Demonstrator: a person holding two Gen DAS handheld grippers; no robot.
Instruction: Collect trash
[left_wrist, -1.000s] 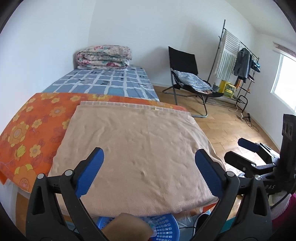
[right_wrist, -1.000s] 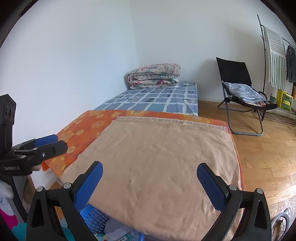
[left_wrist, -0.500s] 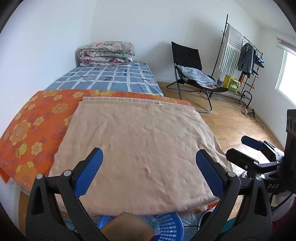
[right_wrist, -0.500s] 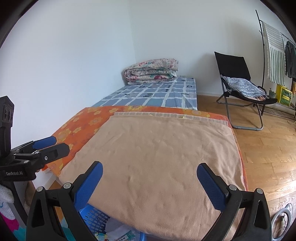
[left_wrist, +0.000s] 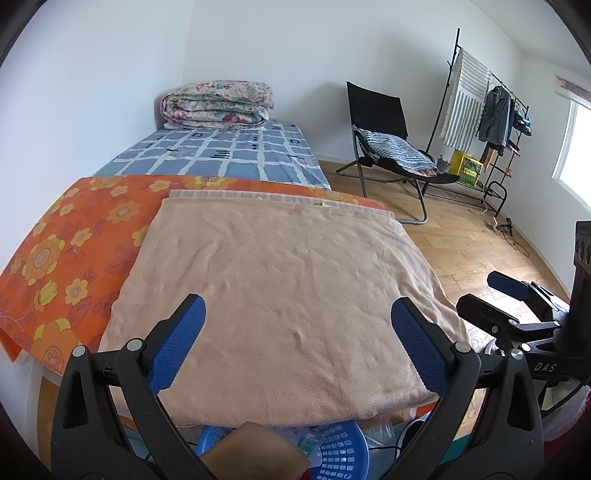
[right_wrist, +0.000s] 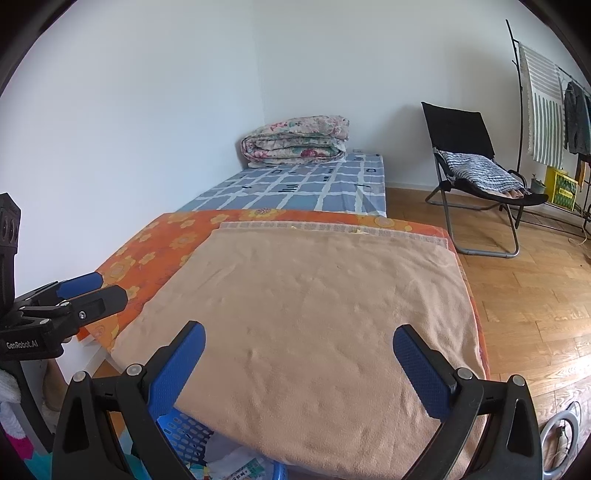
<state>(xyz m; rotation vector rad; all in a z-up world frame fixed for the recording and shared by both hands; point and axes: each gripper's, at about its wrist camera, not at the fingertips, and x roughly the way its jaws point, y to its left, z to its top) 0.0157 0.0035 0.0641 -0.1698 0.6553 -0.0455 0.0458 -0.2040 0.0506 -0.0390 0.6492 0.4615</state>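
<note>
Grippers (left_wrist: 297, 334) (right_wrist: 297, 354) wide open, holding nothing.
Trash sits in blue basket (left_wrist: 341, 452) at 6 o'clock; no more trash shows.

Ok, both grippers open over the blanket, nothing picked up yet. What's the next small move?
Probably tip the left gripper down toward the blue basket at the near edge of the tan blanket. Paper and plastic scraps show there, while the blanket top looks bare. The right gripper is also open and holds nothing.

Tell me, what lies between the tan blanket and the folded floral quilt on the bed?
In both views, a strip of orange flowered cloth, then the blue checked sheet reaching the floral quilt beyond the tan blanket.
</note>
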